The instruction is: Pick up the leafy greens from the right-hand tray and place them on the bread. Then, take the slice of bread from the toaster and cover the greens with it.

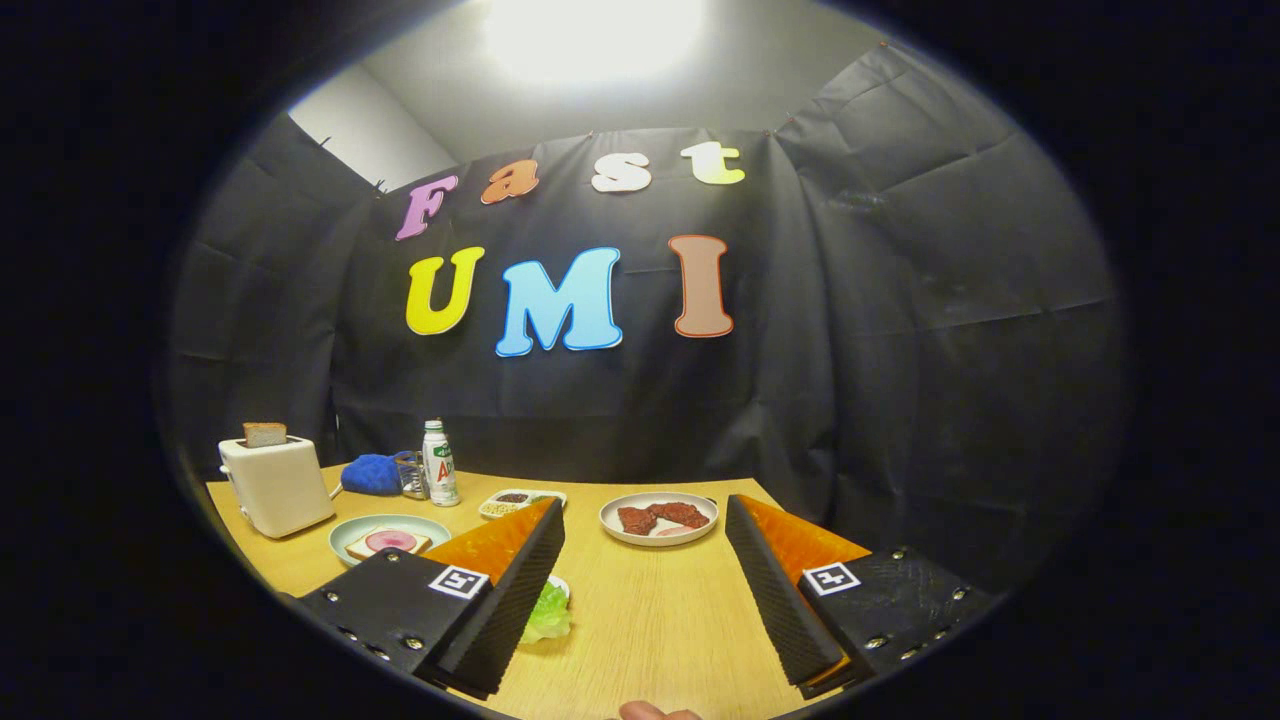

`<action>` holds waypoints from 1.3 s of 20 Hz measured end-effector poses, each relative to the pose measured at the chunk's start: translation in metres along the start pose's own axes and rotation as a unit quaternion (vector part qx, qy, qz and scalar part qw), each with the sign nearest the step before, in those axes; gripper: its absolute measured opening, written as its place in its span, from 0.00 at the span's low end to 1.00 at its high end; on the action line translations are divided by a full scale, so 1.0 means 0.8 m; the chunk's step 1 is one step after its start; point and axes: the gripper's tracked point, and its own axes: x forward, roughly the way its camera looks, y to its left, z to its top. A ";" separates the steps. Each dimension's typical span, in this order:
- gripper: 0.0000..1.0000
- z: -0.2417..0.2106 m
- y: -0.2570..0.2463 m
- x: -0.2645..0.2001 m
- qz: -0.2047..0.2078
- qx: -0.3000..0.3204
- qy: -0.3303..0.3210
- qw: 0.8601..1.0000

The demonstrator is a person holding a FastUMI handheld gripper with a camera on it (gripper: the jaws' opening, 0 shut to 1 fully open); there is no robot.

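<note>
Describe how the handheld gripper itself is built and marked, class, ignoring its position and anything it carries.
The gripper has two wedge-shaped fingers with ribbed, textured inner faces. Each sits on a dark block fastened with small shiny screws, and each block carries a square white tag printed with a black pattern. No cables are visible.

A light wooden desk (640,620) is seen in front of a black cloth wall (900,350). On the far left part of the desk, a blue cloth (372,474) is laid, with a small glass jar (412,477) just right of it and a white bottle (439,463) with a green cap beside that. A small dish of seeds (510,503) is placed right of the bottle. Further right, a round plate (620,533) with reddish meat pieces (662,517) is set.
</note>
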 end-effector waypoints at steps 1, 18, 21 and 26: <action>0.99 -0.007 0.006 0.003 0.006 0.000 0.006 1.000; 0.99 -0.140 0.101 0.024 0.091 -0.002 0.161 0.983; 0.99 -0.155 0.106 0.025 0.089 -0.011 0.181 0.979; 0.99 -0.176 0.110 0.028 0.090 -0.023 0.219 0.971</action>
